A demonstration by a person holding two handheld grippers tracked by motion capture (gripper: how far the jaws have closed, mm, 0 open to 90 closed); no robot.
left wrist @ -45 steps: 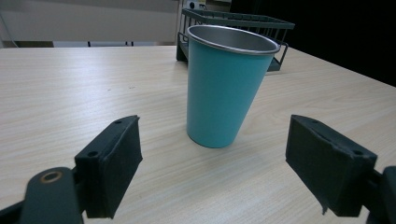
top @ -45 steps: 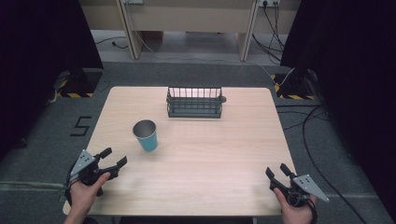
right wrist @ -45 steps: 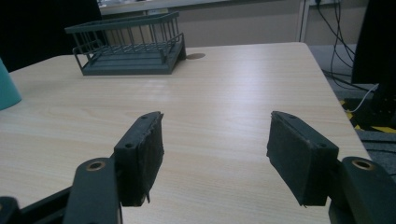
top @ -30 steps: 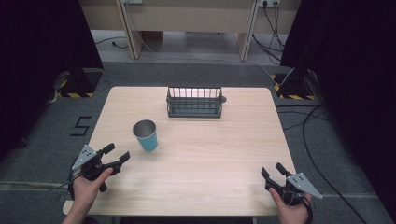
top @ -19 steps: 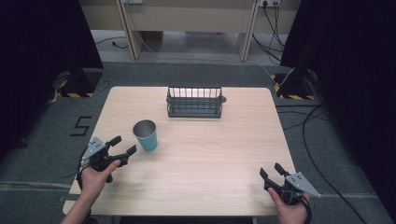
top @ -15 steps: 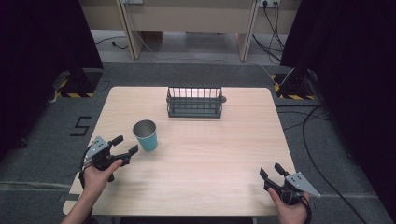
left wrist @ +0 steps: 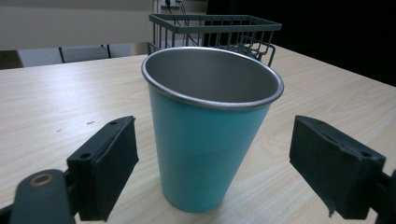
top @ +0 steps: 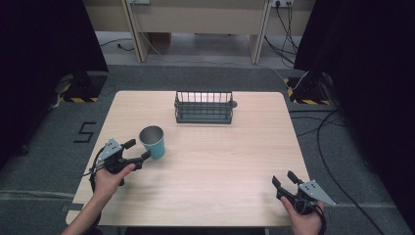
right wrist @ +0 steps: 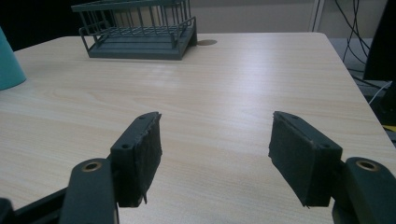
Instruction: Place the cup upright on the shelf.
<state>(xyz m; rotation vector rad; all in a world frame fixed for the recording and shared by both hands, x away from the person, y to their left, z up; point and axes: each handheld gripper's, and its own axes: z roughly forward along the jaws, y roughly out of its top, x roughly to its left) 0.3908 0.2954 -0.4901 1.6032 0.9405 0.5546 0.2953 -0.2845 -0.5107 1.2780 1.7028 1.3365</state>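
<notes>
Two grippers up, both w/ jaws spread wide. My right gripper [top: 286,182] sits at the near right corner, holding nothing. My left gripper [top: 136,151] has the teal cup [left wrist: 210,130] upright btwn its jaws, not touching afaict. Wire basket [top: 203,106] stands further back on the table [top: 235,161].
</notes>
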